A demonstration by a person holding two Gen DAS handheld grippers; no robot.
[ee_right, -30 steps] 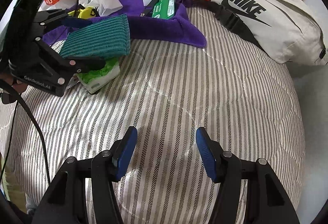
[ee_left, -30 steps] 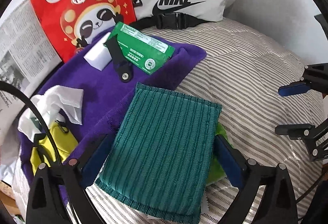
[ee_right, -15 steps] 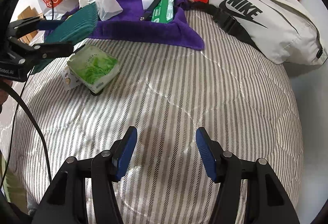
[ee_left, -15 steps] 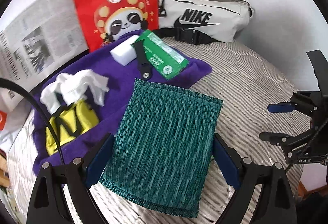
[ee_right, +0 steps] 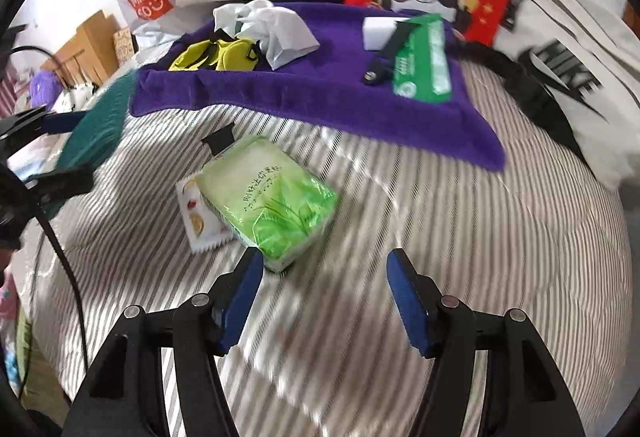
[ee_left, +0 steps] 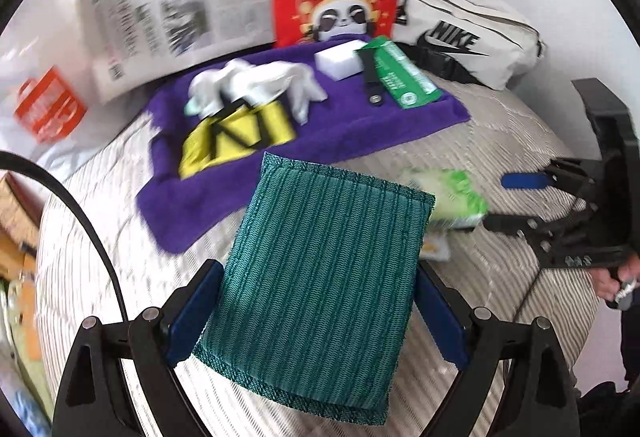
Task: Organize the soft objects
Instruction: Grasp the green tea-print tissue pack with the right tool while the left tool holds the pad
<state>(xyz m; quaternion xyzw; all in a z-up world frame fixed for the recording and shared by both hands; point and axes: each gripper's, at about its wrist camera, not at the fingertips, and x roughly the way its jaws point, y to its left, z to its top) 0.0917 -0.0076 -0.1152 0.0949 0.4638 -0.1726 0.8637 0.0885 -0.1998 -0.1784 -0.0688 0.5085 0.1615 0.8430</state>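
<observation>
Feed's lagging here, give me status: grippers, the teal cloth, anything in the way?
Left gripper shut on teal cloth, held above the bed. Right gripper open, empty. Green tissue pack just ahead of its left finger.

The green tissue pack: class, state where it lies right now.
In the right wrist view the green tissue pack lies on the striped quilt, left of centre, below the purple towel, partly over a small sachet.

A ribbed teal cloth pad [ee_left: 320, 277] is held flat above the striped bed.

Teal cloth [ee_left: 320, 277]: lifted off the green tissue pack [ee_right: 272, 205] (now uncovered, frame centre).
Right tool [ee_right: 324, 297]: moved up beside the pack.
</observation>
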